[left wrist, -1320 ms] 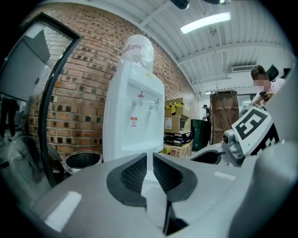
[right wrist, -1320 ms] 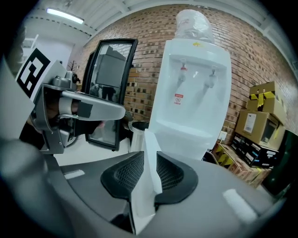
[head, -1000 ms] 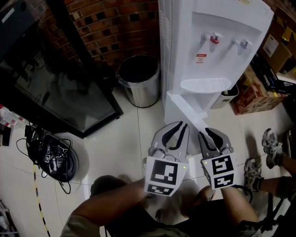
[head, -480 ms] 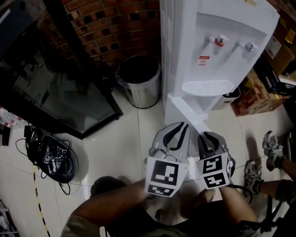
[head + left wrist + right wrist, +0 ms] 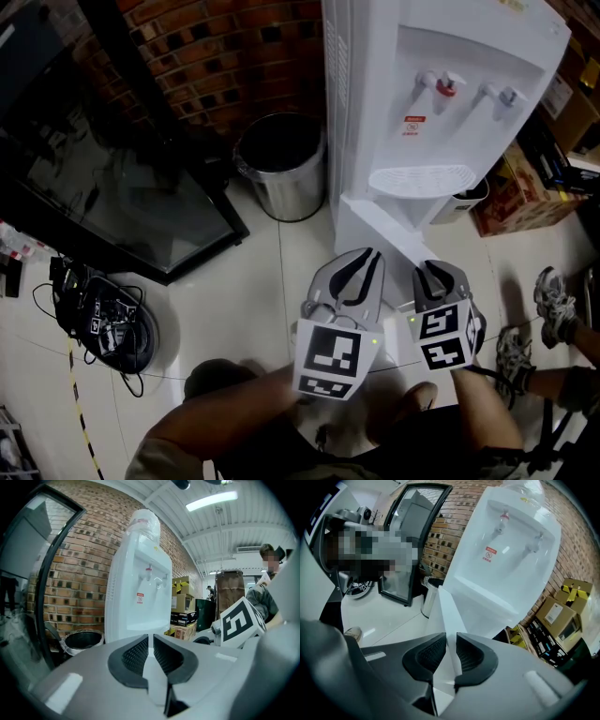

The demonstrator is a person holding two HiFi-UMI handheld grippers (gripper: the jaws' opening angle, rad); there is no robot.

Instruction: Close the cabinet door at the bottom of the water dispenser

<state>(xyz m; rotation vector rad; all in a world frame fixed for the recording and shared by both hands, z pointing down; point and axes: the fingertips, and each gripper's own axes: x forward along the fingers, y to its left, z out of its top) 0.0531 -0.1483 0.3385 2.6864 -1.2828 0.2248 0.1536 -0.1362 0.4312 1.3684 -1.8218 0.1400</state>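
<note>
Cabinet door (image 5: 381, 231) is pictured swung out from the base of the water dispenser (image 5: 422, 112), its free edge pinched by the right tool (image 5: 441, 271). The left tool (image 5: 361, 266) is pressed together, empty. Closing is judged barely begun.

Bin (image 5: 281, 169) left of water dispenser (image 5: 422, 103), boxes (image 5: 514, 192) right, cabinet door (image 5: 384, 230) before it, seemingly touching right gripper (image 5: 439, 272).

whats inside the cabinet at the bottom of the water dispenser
Only the open cabinet door shows, held by the right gripper; the interior is hidden from every view.
</note>
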